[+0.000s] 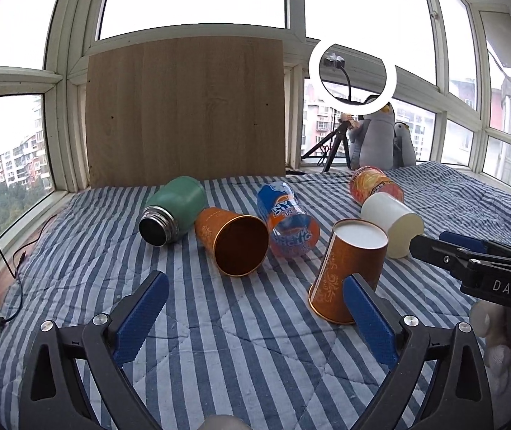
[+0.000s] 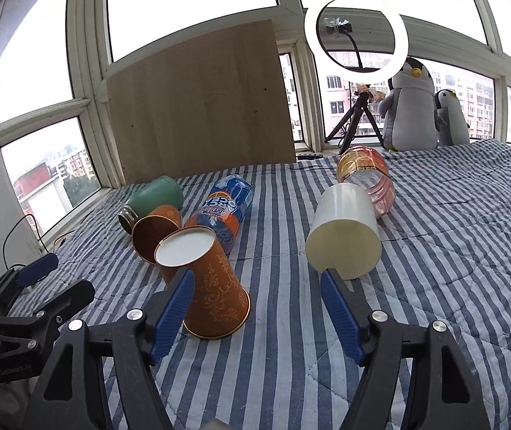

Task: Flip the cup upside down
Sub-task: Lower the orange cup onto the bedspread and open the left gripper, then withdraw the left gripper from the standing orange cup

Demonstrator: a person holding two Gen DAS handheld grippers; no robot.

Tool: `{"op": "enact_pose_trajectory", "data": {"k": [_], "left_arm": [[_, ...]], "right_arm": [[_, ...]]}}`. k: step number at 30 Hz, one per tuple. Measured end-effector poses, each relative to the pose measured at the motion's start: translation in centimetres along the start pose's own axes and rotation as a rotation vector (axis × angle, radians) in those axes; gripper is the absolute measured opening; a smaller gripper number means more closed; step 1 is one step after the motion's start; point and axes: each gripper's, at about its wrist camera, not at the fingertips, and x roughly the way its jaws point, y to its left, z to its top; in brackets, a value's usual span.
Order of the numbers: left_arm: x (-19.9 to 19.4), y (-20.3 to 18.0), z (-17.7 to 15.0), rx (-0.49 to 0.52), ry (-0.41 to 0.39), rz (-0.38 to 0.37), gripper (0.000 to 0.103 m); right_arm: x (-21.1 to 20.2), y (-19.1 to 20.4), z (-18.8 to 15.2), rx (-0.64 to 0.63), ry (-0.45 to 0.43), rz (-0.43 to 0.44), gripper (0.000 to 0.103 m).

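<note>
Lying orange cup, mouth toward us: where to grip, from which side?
Grip the lying orange cup across its tapered wall near the mid-body, coming from above. Its open mouth faces the cameras, and the green flask and blue bottle crowd its sides, so jaws should probably straddle it carefully.

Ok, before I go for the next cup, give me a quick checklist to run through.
1. Left hand-held gripper open and empty: ok.
2. Right hand-held gripper open and empty: ok.
3. Patterned orange cup rim down, base up: ok.
4. Second orange cup flipped: not ok, lies on its side.
5. White cup flipped: not ok, lies on its side.
6. Gripping room around the second orange cup: cannot tell; the blue-label bottle lies close beside it.
</note>
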Motion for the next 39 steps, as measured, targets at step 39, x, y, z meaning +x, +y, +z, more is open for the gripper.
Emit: {"op": "enact_pose_trajectory", "data": {"k": [39], "left_arm": [[-0.2, 0.2, -0.3, -0.039, -0.113, 0.099, 0.102]], "right_arm": [[0.3, 0.0, -0.9, -0.003, -0.083, 0.064, 0.077]]}}
